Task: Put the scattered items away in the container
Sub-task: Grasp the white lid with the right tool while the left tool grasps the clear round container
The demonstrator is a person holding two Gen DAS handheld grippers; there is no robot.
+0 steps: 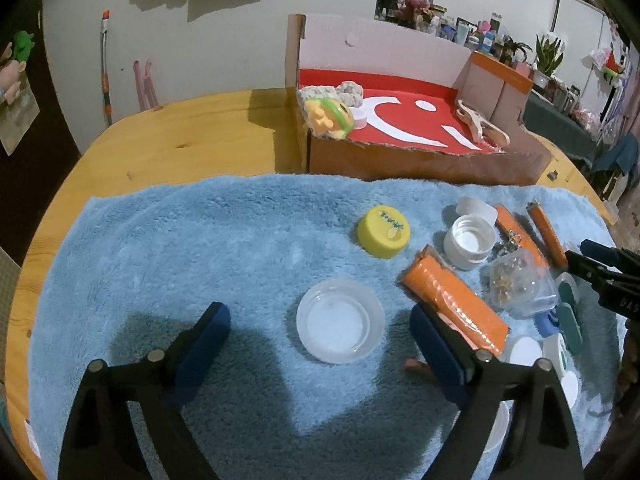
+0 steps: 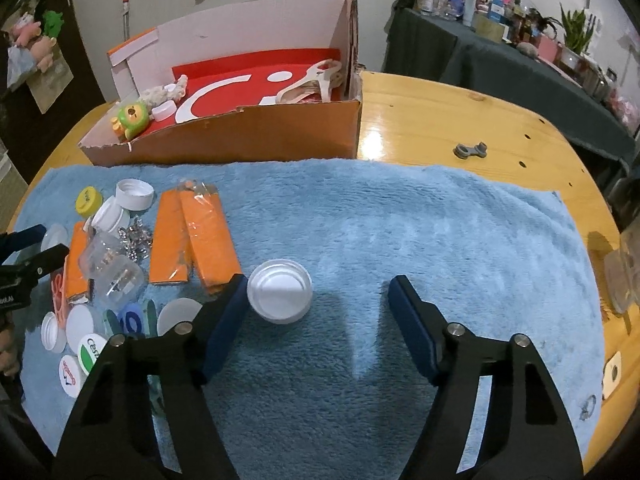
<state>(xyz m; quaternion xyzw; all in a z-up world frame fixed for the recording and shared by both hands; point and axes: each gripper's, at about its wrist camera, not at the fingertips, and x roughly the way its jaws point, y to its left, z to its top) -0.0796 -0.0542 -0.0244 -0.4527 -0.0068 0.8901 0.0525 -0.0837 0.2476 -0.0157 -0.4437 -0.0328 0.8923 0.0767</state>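
Observation:
Scattered items lie on a blue towel [image 1: 200,240]. My left gripper [image 1: 320,328] is open, low over the towel, with a clear plastic lid [image 1: 340,322] between its fingers. A yellow cap [image 1: 383,232], a white jar [image 1: 469,241], orange packets [image 1: 456,300] and a clear box of pins [image 1: 520,284] lie to the right. My right gripper [image 2: 316,300] is open and empty; a white lid [image 2: 279,291] lies by its left finger. Orange packets [image 2: 208,236] and several caps [image 2: 80,324] lie at left. The cardboard box [image 2: 248,136] stands behind the towel.
The box [image 1: 420,160] holds a green toy [image 1: 330,118], a white cap and a clip [image 1: 480,124]. A grey metal part [image 2: 470,150] lies on the wooden table [image 2: 460,120]. A clear container [image 2: 622,276] stands at the right edge.

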